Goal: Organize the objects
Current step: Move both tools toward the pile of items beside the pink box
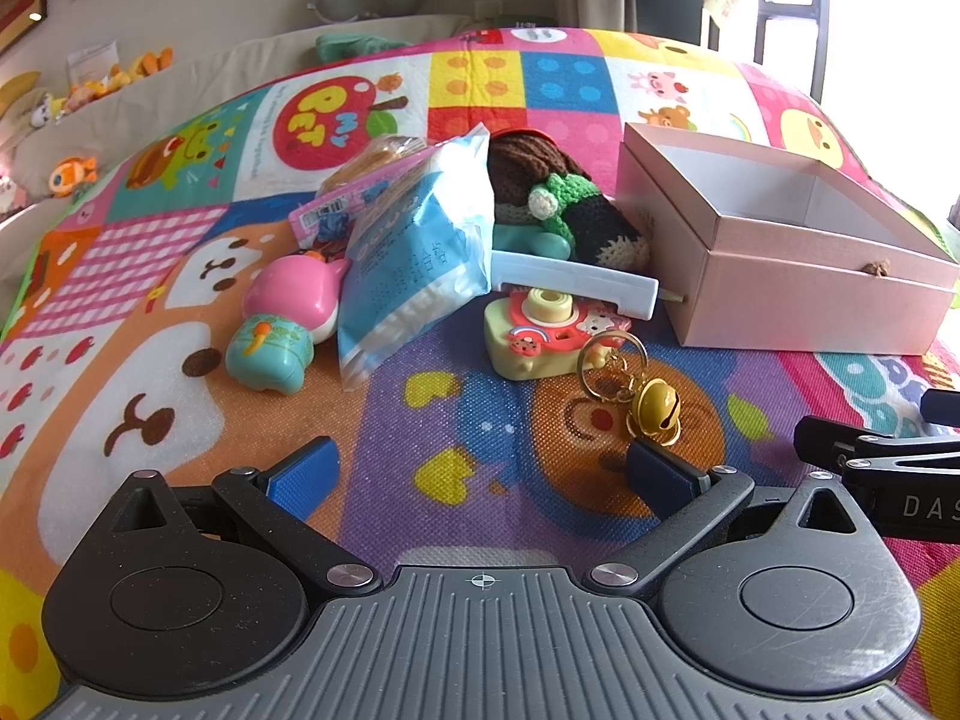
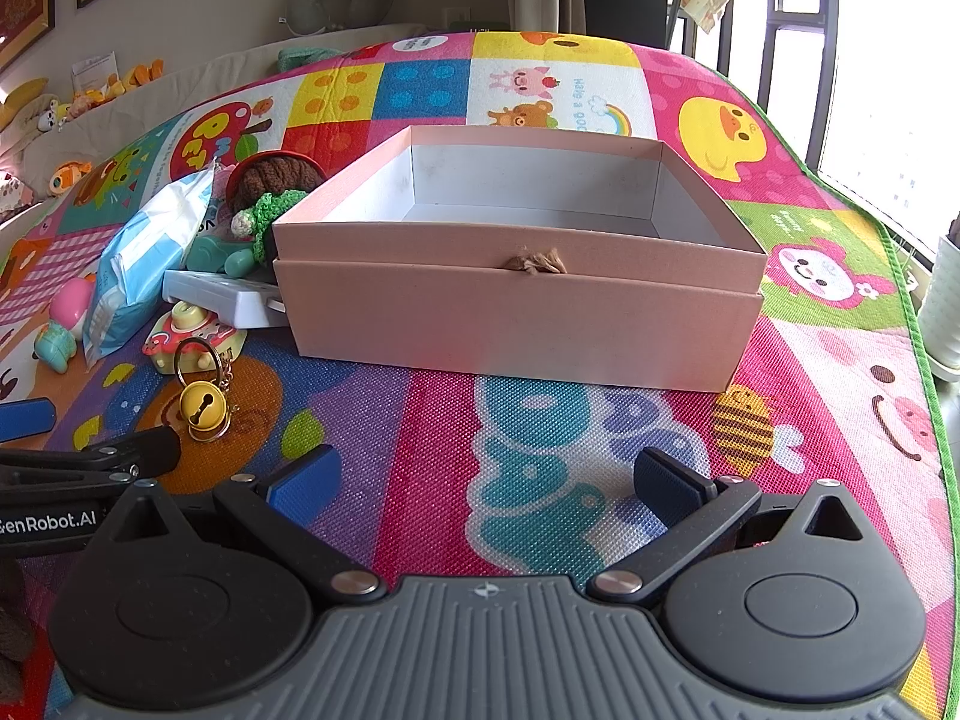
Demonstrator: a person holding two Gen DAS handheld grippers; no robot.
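- Holding both grippers above the colourful play mat (image 2: 456, 420), we keep the left gripper (image 1: 480, 474) with its jaws wide apart and nothing between them.
- We keep the right gripper (image 2: 480, 480) spread just as wide, also with only mat between its jaws.
- Straight ahead of our right jaws stands the open pink box (image 2: 522, 300), its white inside bare.
- Just beyond our left gripper's right jaw lies the yellow bell keychain (image 1: 651, 408), close to the pad but apart from it.
- Farther ahead of our left jaws we see the toy camera (image 1: 540, 330), a blue-and-white packet (image 1: 414, 252), a pink-and-teal toy (image 1: 282, 324), a white tray (image 1: 576, 282) and a crocheted doll (image 1: 552, 198), heaped beside the box's left wall.
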